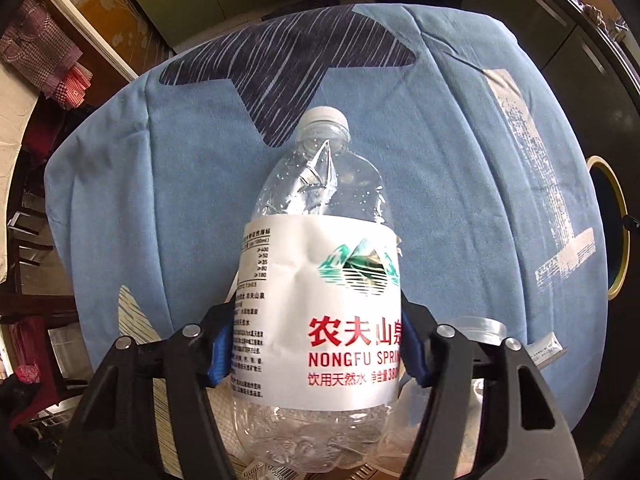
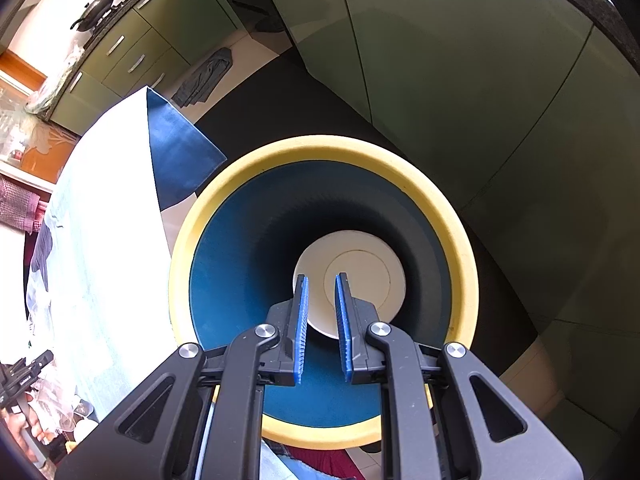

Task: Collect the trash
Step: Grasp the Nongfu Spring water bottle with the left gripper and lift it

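My left gripper (image 1: 316,348) is shut on an empty clear plastic water bottle (image 1: 320,264) with a white Nongfu Spring label and a white cap, held above the blue cloth-covered table (image 1: 460,184). My right gripper (image 2: 322,284) hangs over the mouth of a blue trash bin with a yellow rim (image 2: 192,240); its blue pads (image 2: 302,320) stand a small gap apart with nothing between them. The bin's white bottom (image 2: 380,264) shows, and the bin looks empty. The bin's rim also shows at the right edge of the left wrist view (image 1: 618,224).
More clear plastic and paper trash (image 1: 480,328) lies on the cloth under the bottle. Green kitchen cabinets (image 2: 440,60) stand behind the bin. The table's edge (image 2: 120,200) is just left of the bin. A wok (image 2: 96,8) sits on the far counter.
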